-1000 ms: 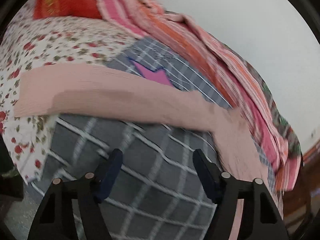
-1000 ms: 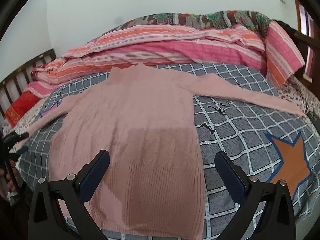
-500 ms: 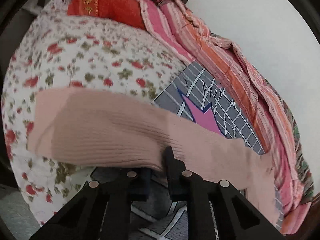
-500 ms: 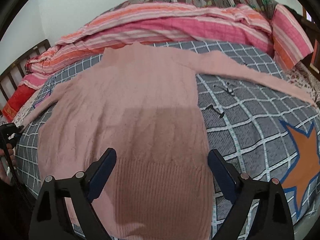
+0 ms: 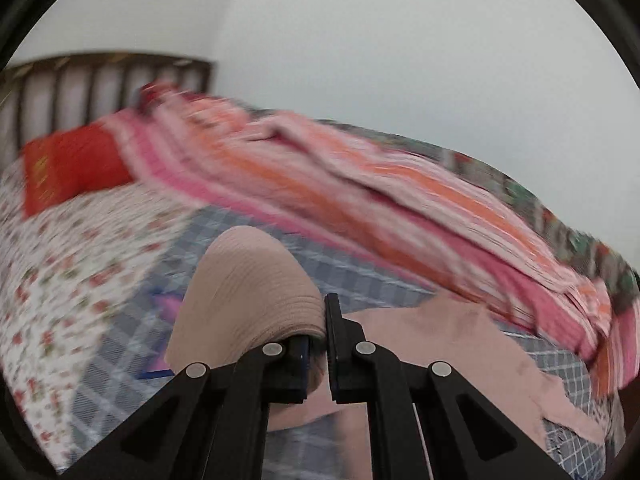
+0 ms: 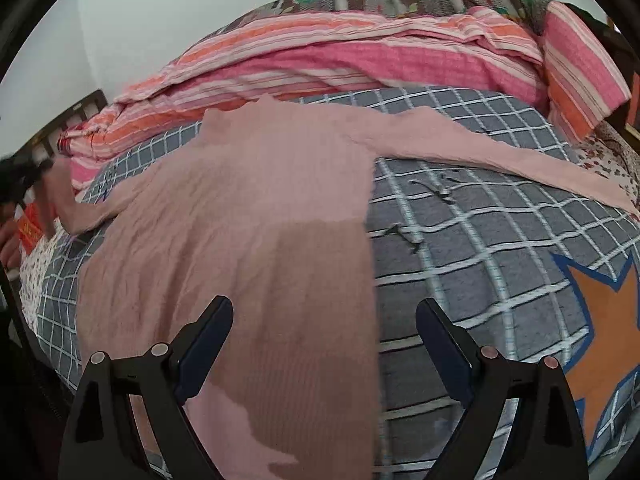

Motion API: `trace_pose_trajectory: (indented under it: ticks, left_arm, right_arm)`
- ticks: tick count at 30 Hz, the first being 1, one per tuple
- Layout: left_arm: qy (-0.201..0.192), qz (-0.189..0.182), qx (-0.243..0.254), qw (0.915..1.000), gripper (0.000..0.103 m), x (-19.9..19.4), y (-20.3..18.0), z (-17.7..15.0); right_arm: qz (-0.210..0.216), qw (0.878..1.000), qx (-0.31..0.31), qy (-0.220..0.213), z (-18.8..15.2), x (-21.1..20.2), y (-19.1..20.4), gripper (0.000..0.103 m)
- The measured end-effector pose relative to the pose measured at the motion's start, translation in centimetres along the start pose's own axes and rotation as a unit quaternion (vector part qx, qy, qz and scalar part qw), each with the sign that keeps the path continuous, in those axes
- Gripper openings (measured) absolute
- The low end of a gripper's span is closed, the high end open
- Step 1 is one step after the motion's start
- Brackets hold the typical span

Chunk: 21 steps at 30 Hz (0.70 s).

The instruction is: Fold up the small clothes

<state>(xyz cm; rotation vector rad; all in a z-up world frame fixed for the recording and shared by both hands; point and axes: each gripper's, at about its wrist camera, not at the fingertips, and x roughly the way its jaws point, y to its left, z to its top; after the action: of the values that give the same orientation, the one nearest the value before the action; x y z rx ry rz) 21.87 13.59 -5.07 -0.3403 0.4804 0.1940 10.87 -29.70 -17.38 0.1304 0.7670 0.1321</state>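
A pink knit sweater (image 6: 248, 208) lies flat, front up, on the grey checked blanket (image 6: 500, 240). My left gripper (image 5: 318, 344) is shut on the cuff of one sleeve (image 5: 248, 292), which hangs lifted off the bed and curls over the left finger. In the right wrist view that gripper (image 6: 24, 172) shows at the far left edge, with the raised sleeve (image 6: 68, 204) drooping from it. My right gripper (image 6: 324, 332) stands open just above the sweater's ribbed hem, with nothing pinched. The other sleeve (image 6: 500, 156) stretches flat toward the right.
A rumpled pink and orange striped quilt (image 6: 360, 52) runs along the far side of the bed against the wall. A red pillow (image 5: 72, 168) lies by the dark slatted headboard (image 5: 100, 76). A floral sheet (image 5: 60, 280) covers the bed's left part. An orange star (image 6: 600, 312) marks the blanket.
My left gripper closed on the sleeve cuff and lifted it off the bed, swinging toward the sweater. My right gripper sank closer to the hem and its jaws narrowed a little.
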Motion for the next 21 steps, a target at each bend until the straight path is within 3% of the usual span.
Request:
trace_pose_trajectory:
  ticks: [3,8,12,15,18,20,21]
  left_arm:
    - [0.013,-0.039,0.037,0.9985,0.007,1.9,-6.3,-0.8]
    - [0.065,-0.112,0.087,0.9877,0.007,5.5,-16.6,-5.7]
    - [0.14,-0.127,0.077,0.979,0.007,8.7,-20.2,-10.1]
    - [0.206,-0.144,0.064,0.9657,0.021,9.8,-20.4,-12.3]
    - [0.206,-0.172,0.104,0.9577,0.03,8.3,-19.8,-12.9]
    - [0.174,-0.177,0.12,0.9613,0.047,6.1,-18.0,-12.6]
    - [0.151,-0.176,0.121,0.9653,0.071,4.9,-16.6,-12.3]
  right_arm:
    - [0.0,1.0,0.024,-0.008,0.4,-0.4,-1.7,0.092]
    - [-0.01,0.999,0.044,-0.02,0.7,-0.8,-3.6,0.092]
    - [-0.011,0.998,0.054,-0.017,0.5,-0.6,-4.4,0.092]
    - [0.003,0.999,0.053,-0.011,0.2,-0.1,-4.2,0.092]
    - [0.007,0.999,0.037,-0.006,0.1,0.6,-3.5,0.092]
    - [0.014,1.0,0.021,0.001,0.4,1.4,-2.7,0.092]
    - [0.019,1.0,0.01,0.0,0.7,1.7,-2.2,0.089]
